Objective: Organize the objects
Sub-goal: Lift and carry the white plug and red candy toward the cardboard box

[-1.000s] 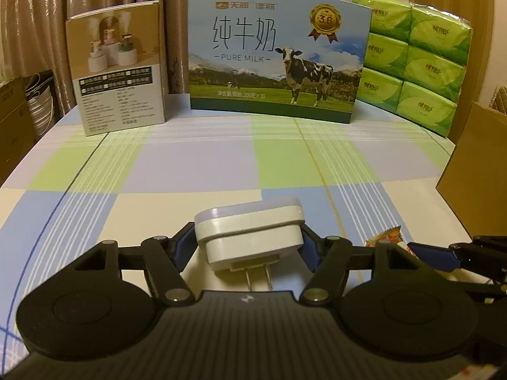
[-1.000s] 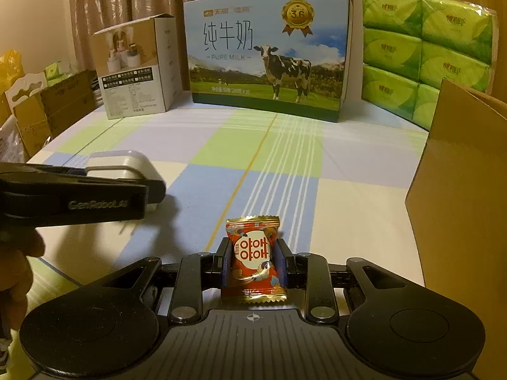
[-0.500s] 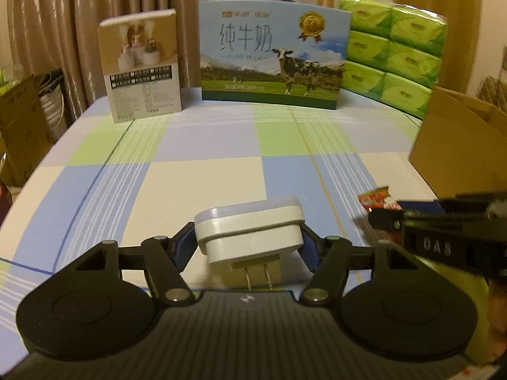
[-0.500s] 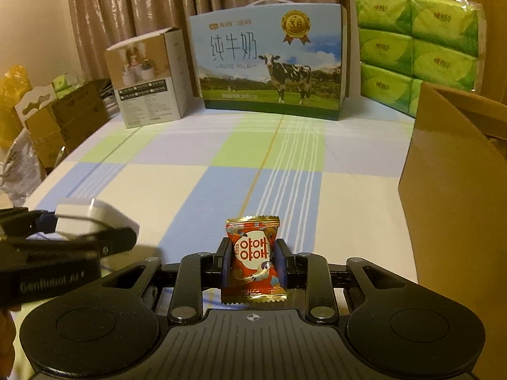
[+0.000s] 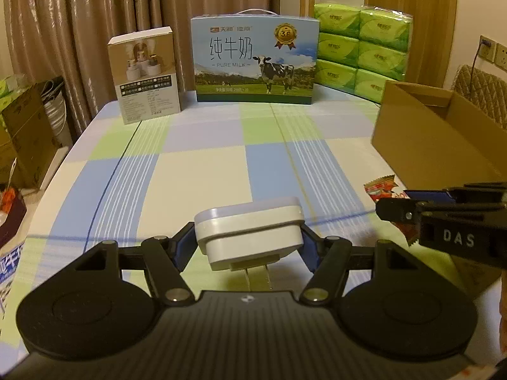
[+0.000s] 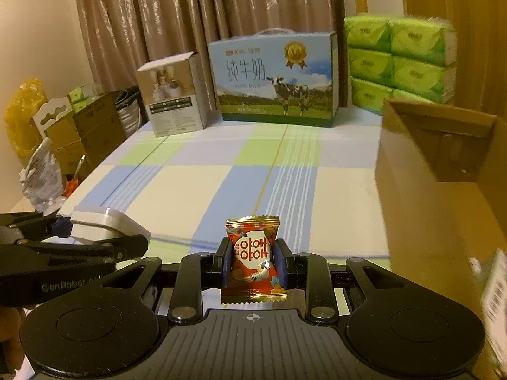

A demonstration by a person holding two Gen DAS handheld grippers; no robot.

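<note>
My left gripper (image 5: 247, 240) is shut on a white plug adapter (image 5: 248, 229), prongs pointing back at the camera, held above the checked tablecloth (image 5: 202, 171). My right gripper (image 6: 253, 259) is shut on a red candy packet (image 6: 253, 253). In the left wrist view the right gripper (image 5: 412, 202) shows at the right with the candy (image 5: 381, 186) at its tip. In the right wrist view the left gripper (image 6: 73, 231) shows at the left, holding the adapter (image 6: 104, 223). An open cardboard box (image 6: 443, 171) stands to the right; it also shows in the left wrist view (image 5: 437, 136).
At the table's far edge stand a small product box (image 5: 145, 76), a blue milk carton case (image 5: 255, 60) and stacked green tissue packs (image 5: 361, 50). Cardboard boxes and bags (image 6: 63, 133) sit beyond the left edge. Curtains hang behind.
Both grippers have drawn back and up from the table, each keeping its object. The cardboard box's open top has come into view on the right.
</note>
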